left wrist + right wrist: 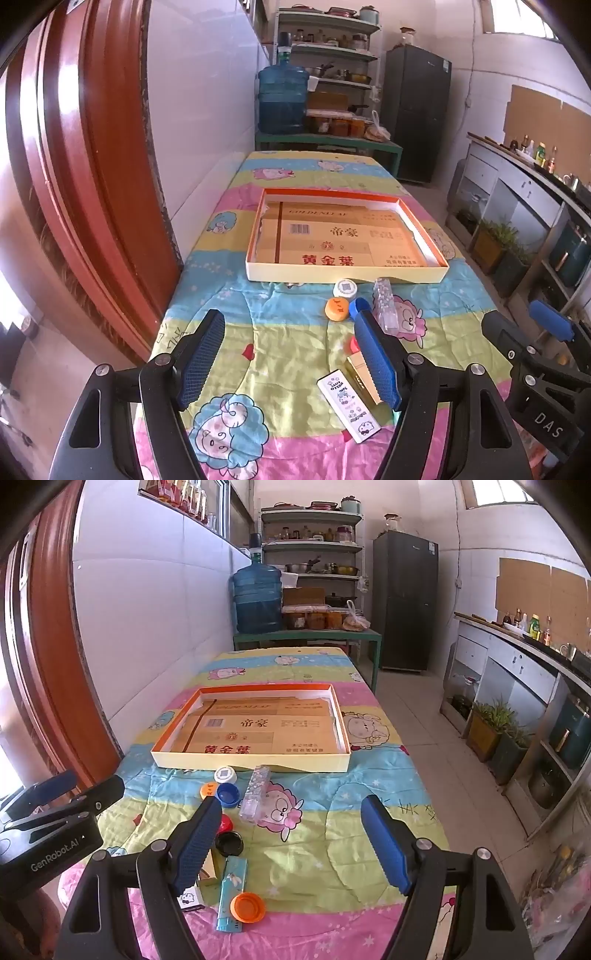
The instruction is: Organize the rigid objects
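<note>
Table (369,775): covered with a bright cartoon-print cloth; it carries the tray and all the small things.
Tray (255,763): shallow cardboard box lid with an orange inner wall, lined with flattened printed cardboard, on the far half of the table; nothing small lies in it yet.
Left hand-held gripper (288,354): jaws spread wide, nothing between the pads, hovering over the near cloth and tilted downward.
Right hand-held gripper (295,842): also spread wide and empty, angled down over the near cloth, to the right of the clutter.
Clear tube (255,794): transparent glittery case lying just in front of the tray's near wall.
Blue lighter (232,893): lies flat near the front edge, touching the orange cap (247,907).
White printed box (349,406): flat beside a gold box (364,382), close to the left hand-held gripper's right finger.
Caps: a white cap (225,774), a small orange cap (209,789), a blue cap (228,795), a red cap (224,822) and a black cap (229,843) sit in a loose string from the tray toward the near edge.
Step in hand: judging by the bare tray, sorting has not begun; this looks like the approach to a first pick.
Next move: lower one hand-held gripper over a single piece, straddle it cleanly apart from its neighbours, close, then carry it over the tray wall.
</note>
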A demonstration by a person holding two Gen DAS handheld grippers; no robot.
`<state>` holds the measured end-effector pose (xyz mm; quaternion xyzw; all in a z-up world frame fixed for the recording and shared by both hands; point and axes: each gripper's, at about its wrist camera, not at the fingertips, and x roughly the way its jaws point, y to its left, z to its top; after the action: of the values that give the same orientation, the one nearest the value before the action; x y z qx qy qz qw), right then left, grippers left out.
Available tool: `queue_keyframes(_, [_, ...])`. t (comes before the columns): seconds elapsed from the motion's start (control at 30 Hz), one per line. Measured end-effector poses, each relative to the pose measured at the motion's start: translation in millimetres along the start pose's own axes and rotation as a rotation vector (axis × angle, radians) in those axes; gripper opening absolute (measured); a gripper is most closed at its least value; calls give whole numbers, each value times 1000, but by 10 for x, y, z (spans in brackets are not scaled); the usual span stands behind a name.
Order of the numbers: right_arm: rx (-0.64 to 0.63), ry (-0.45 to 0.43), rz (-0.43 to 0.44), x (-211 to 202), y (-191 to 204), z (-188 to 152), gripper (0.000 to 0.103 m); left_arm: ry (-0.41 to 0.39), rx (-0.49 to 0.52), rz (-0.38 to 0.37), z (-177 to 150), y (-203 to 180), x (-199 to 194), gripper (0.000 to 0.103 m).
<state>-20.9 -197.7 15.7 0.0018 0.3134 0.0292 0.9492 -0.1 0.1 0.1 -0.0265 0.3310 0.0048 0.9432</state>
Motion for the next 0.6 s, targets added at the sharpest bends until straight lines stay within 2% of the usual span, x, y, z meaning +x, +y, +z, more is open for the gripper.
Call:
queue_keyframes(0.2, [5, 7, 4, 19, -16, -17, 77, 10, 10, -20, -60, 20, -64, 74])
queue_keyframes(0.37, [16, 13, 13, -36, 18, -3, 77, 4, -3, 11, -48, -13, -81, 74])
queue_keyframes(0.6, [14, 20, 22, -1, -2, -34, 77, 14, -11, 11, -48, -9, -54, 74])
